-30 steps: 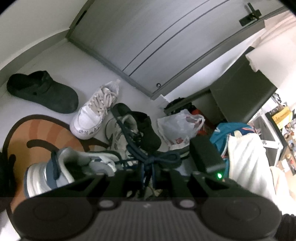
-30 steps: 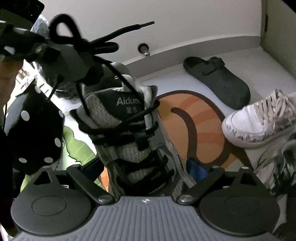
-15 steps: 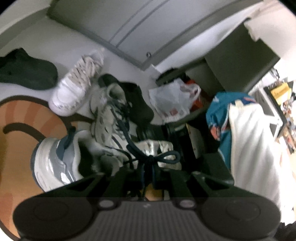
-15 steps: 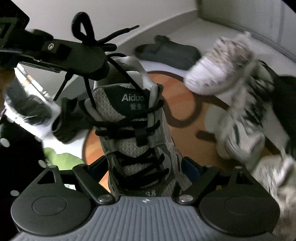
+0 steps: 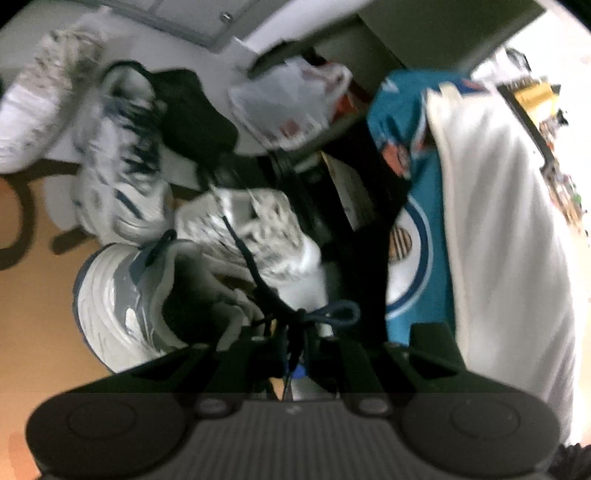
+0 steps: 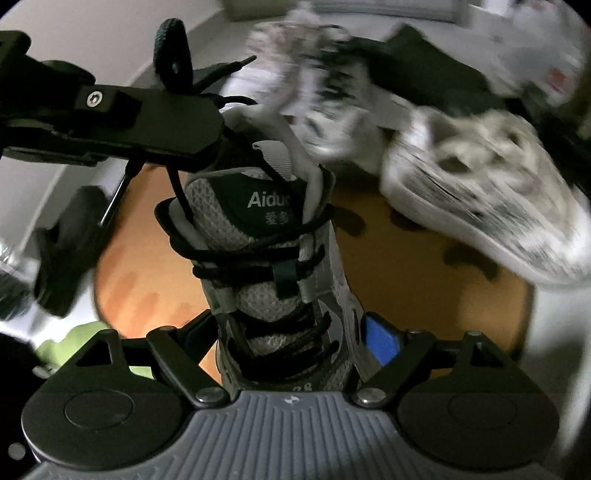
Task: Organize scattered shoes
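Two grippers share one grey mesh sneaker (image 6: 273, 258) above an orange rug (image 6: 424, 280) on pale flooring, grey door panel (image 5: 162, 7) behind. Loose shoes crowd the rug's edge, a white trainer (image 6: 491, 214) and a black shoe (image 5: 192, 107) among them, with a white plastic bag (image 5: 291, 99) beyond. Right gripper (image 6: 291, 336) clamps the sneaker's sides; left gripper (image 5: 295, 350) is pinched tight on its dark laces (image 5: 295, 317).
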{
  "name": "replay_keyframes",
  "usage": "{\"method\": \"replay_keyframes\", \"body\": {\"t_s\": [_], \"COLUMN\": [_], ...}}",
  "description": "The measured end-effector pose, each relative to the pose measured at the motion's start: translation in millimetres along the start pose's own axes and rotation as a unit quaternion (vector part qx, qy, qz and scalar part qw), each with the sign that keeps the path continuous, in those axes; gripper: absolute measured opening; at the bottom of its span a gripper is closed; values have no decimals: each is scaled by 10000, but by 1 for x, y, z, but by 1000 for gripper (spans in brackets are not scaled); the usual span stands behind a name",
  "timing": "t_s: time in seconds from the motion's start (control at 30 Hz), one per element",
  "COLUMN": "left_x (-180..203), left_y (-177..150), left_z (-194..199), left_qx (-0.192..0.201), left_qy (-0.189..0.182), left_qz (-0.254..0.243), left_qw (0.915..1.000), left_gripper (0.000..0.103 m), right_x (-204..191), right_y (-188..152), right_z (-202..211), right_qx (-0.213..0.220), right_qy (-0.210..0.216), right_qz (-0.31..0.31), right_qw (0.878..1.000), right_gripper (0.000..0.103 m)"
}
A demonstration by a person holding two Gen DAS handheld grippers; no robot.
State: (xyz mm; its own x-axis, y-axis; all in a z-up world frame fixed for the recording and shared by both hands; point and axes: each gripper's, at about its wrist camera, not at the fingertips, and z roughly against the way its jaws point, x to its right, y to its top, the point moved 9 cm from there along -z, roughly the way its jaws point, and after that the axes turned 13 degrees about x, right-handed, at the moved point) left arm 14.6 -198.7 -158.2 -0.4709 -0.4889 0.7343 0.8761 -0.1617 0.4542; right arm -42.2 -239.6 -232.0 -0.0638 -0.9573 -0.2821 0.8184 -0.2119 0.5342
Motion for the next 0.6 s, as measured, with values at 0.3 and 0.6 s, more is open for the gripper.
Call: {"method": "replay_keyframes", "body": {"t_s": [0.3,0.6], "left_x": [17,47], "left_y": [-18,-26], "left_z": [-46,-82], "left_qx": [-435,-577], "left_qy": [-279,-687], "left_qz": [-198,-363], "left_qw": [9985,9953], "left_gripper": [7,7], "right_x": [37,69], "right_y": [-28,-39], "right_z": [10,28], "right_qx": [-28,96], "right_qy": [-560,-1241], "right_qz": [-648,-893], "right_qw": [9963,9882], "right_gripper": [83,81]}}
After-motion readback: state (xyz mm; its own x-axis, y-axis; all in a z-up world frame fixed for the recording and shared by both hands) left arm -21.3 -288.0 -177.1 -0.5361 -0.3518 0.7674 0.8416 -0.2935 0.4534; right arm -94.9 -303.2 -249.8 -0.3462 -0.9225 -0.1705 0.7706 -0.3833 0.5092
